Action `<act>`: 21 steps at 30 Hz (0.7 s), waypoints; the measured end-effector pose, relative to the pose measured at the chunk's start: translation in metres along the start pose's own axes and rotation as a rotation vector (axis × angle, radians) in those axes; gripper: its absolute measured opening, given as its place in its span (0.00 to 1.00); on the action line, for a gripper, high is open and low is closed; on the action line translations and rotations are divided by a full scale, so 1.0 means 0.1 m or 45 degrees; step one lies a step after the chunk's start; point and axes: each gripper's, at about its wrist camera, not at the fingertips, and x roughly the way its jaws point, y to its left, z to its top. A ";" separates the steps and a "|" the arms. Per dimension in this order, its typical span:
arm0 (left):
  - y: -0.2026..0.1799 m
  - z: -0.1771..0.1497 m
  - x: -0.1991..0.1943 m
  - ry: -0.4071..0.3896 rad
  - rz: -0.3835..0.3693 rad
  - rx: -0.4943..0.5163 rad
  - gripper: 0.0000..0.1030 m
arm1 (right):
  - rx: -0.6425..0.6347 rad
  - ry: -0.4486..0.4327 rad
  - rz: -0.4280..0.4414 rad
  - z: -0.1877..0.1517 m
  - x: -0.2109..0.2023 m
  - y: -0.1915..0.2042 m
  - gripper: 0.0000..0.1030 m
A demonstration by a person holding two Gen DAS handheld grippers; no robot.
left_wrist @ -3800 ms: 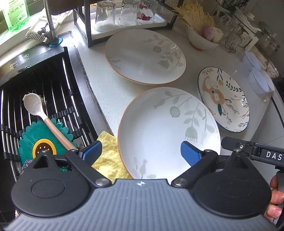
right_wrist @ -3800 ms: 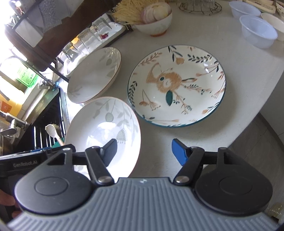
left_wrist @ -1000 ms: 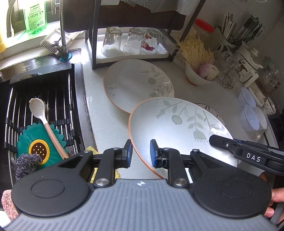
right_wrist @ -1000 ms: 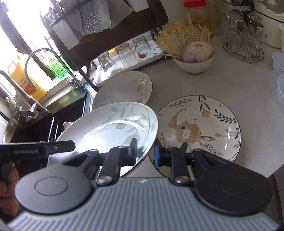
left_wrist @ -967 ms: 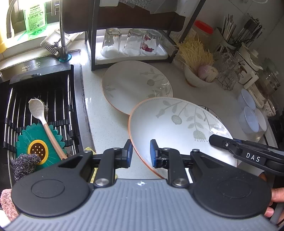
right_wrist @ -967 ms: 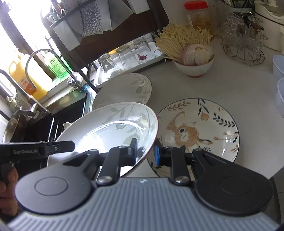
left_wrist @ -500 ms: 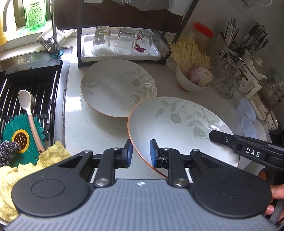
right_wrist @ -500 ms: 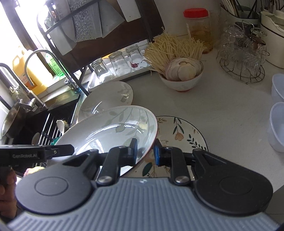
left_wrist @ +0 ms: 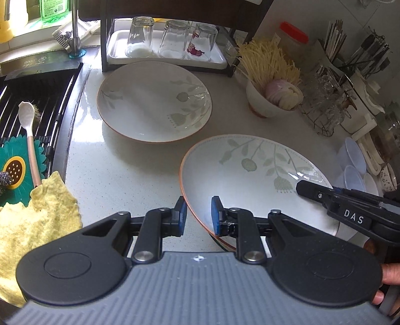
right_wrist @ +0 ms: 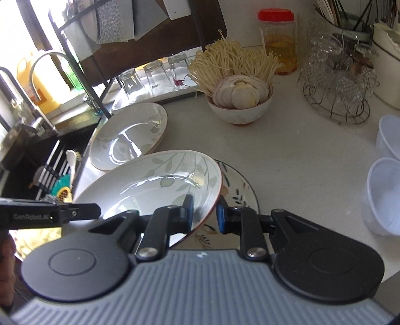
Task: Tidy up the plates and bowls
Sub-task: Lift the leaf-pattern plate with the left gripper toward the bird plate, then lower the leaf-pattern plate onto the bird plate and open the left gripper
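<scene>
Over the counter (left_wrist: 125,175), both tongs pinch the leaf plate (left_wrist: 250,175), hiding the painted plate (right_wrist: 240,195).

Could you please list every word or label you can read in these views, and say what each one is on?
"DAS": right hand-held gripper, seen from the left wrist.
"GenRobot.AI": left hand-held gripper, seen from the right wrist.
Green bottle label: too blurred to read.
Dark sink board print: not legible.

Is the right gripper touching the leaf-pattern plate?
Touching. The right wrist view shows the right gripper with its blue fingers clamped on the rim of the leaf-pattern plate.
</scene>
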 end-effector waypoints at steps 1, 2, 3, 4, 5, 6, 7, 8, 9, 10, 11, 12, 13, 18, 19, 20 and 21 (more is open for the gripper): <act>-0.02 -0.02 0.02 0.001 0.013 -0.003 0.23 | -0.015 0.009 -0.010 -0.01 0.01 -0.01 0.22; -0.04 -0.04 0.03 -0.001 0.018 -0.002 0.23 | -0.026 0.010 -0.014 -0.02 0.01 -0.02 0.22; -0.07 -0.06 0.05 -0.002 0.017 0.000 0.23 | -0.032 0.010 -0.018 -0.03 0.00 -0.04 0.22; -0.08 -0.07 0.06 0.002 0.013 -0.004 0.23 | -0.034 0.010 -0.021 -0.04 0.00 -0.06 0.22; -0.10 -0.08 0.08 0.007 0.009 -0.006 0.23 | -0.030 0.014 -0.024 -0.04 0.00 -0.09 0.22; -0.12 -0.10 0.09 0.008 0.007 -0.005 0.23 | -0.031 0.015 -0.029 -0.05 0.00 -0.11 0.22; -0.13 -0.11 0.10 0.009 0.008 -0.003 0.23 | -0.034 0.013 -0.033 -0.06 0.00 -0.12 0.22; -0.14 -0.12 0.11 0.010 0.008 -0.003 0.23 | -0.036 0.011 -0.036 -0.08 0.00 -0.13 0.22; -0.15 -0.13 0.13 0.013 0.006 -0.006 0.23 | -0.041 0.006 -0.041 -0.09 0.00 -0.14 0.22; -0.16 -0.13 0.16 0.019 0.008 -0.006 0.23 | -0.049 0.001 -0.053 -0.11 0.01 -0.14 0.22; -0.17 -0.13 0.17 0.024 0.015 -0.004 0.23 | -0.052 0.005 -0.067 -0.12 0.02 -0.14 0.22; -0.18 -0.13 0.19 0.025 0.021 -0.001 0.23 | -0.055 0.007 -0.082 -0.13 0.04 -0.13 0.22; -0.18 -0.13 0.20 0.024 0.023 0.001 0.23 | -0.063 0.001 -0.090 -0.14 0.05 -0.12 0.22; -0.19 -0.12 0.27 0.041 0.037 0.003 0.23 | -0.048 0.008 -0.106 -0.18 0.13 -0.15 0.22; -0.20 -0.13 0.27 0.043 0.038 0.001 0.22 | -0.040 0.008 -0.107 -0.18 0.14 -0.16 0.23; -0.19 -0.13 0.28 0.045 0.037 -0.003 0.22 | -0.030 0.014 -0.107 -0.18 0.14 -0.17 0.23; -0.19 -0.13 0.29 0.045 0.039 -0.012 0.21 | -0.021 0.018 -0.105 -0.18 0.15 -0.18 0.23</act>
